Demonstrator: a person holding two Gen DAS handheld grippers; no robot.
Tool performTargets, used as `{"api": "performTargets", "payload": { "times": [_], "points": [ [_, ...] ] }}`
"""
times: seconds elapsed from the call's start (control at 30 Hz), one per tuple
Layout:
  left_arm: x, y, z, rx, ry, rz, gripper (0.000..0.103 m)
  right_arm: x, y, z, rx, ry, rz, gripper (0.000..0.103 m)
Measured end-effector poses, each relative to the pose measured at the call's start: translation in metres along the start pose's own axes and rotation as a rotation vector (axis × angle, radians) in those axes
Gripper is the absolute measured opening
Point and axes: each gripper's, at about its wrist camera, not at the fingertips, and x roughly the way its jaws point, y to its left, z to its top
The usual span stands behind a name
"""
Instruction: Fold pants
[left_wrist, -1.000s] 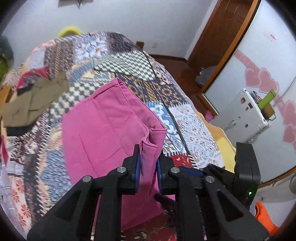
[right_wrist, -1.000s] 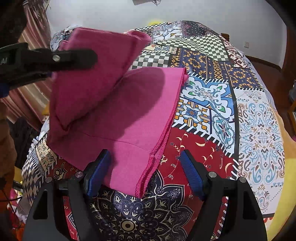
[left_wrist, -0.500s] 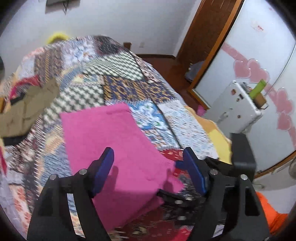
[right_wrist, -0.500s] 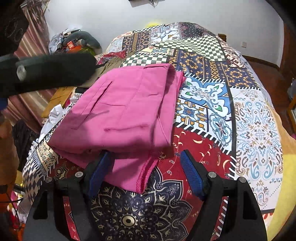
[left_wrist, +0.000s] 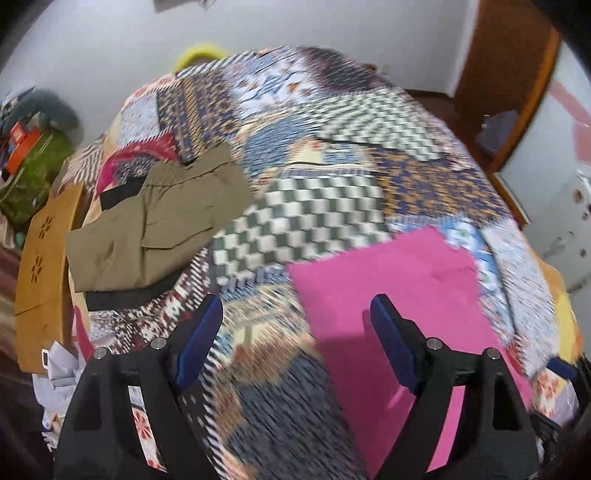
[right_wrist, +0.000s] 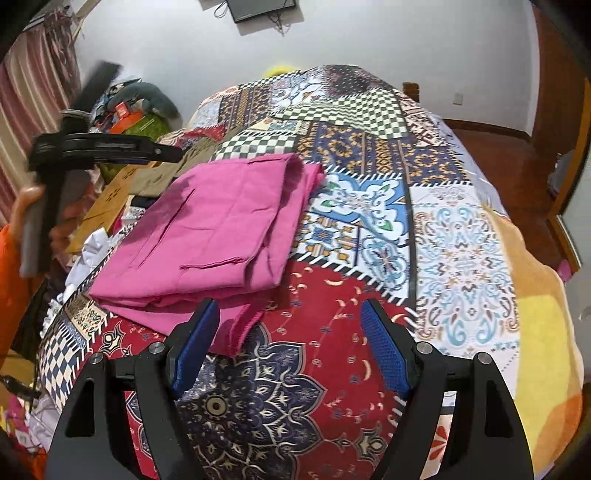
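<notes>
Now, changes since the earlier frames: we note that the left gripper (left_wrist: 295, 336), which was clamped on a raised fold of the pink pants (right_wrist: 218, 236) a second ago, has let the cloth go; its jaws have just been opening and nothing sits between them.
Left gripper, state: jaws spread wide over the patchwork bedspread (left_wrist: 325, 206), with the near-left part of the pink pants (left_wrist: 399, 291) under its right finger; the view is blurred.
Left gripper, position: we see it swung off to the left of the pants, where before it was directly above them; in the right wrist view it (right_wrist: 162, 151) hangs in the air at the far left, held by a hand (right_wrist: 26, 210).
Right gripper (right_wrist: 291, 343), state: jaws apart as before, holding nothing, hovering over the near hem of the pants.
Pink pants, location: lying folded on the bedspread (right_wrist: 443, 236), the top layer now flat where it was lifted a second ago; a lower layer juts out at the near edge.
Pink pants, count: one.
Olive garment (left_wrist: 155, 221), count: one, lying on the bed's left side, well apart from the pink pants.
Grippers, count: two, each with two blue-padded fingers.
Orange-brown board (left_wrist: 40, 258), count: one, at the bed's left edge beside the olive garment.
</notes>
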Motion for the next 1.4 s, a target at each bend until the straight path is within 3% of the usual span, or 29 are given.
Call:
{"api": "performTargets", "payload": {
  "times": [0.2,0.3,0.37,0.4,0.67,0.87,1.03,1.17,1.3,1.4],
  "points": [
    [0.051,0.005,0.019,0.008,0.088,0.041,0.082,-0.002,-0.009,-0.003,0.055,-0.008,-0.023,0.076],
    [0.083,0.004,0.012,0.040,0.166,0.075,0.087,-0.002,-0.014,-0.004,0.071,-0.009,-0.040,0.076],
    [0.088,0.010,0.004,0.011,0.162,0.057,0.091,-0.001,-0.017,-0.004,0.079,-0.006,-0.048,0.076],
    [0.086,0.017,0.000,-0.018,0.152,0.052,0.095,-0.002,-0.018,-0.004,0.081,-0.005,-0.053,0.076],
    [0.041,0.055,-0.048,-0.030,0.109,0.118,0.102,-0.014,-0.020,0.003,0.075,-0.046,-0.065,0.076],
    [0.003,0.087,-0.100,-0.109,0.111,0.100,0.102,-0.014,-0.008,0.006,0.064,-0.057,-0.047,0.076],
    [-0.026,0.085,-0.150,-0.102,0.081,0.099,0.102,-0.010,0.005,0.003,0.043,-0.048,-0.032,0.078],
    [-0.041,0.077,-0.166,-0.084,0.062,0.119,0.102,-0.006,0.015,0.003,0.025,-0.039,-0.026,0.078],
    [-0.057,0.072,-0.163,-0.050,0.017,0.176,0.102,-0.004,0.024,0.007,0.006,-0.038,-0.016,0.078],
    [-0.074,0.069,-0.152,-0.049,-0.047,0.166,0.102,-0.003,0.032,0.014,-0.026,-0.044,0.002,0.079]
  ]
}}
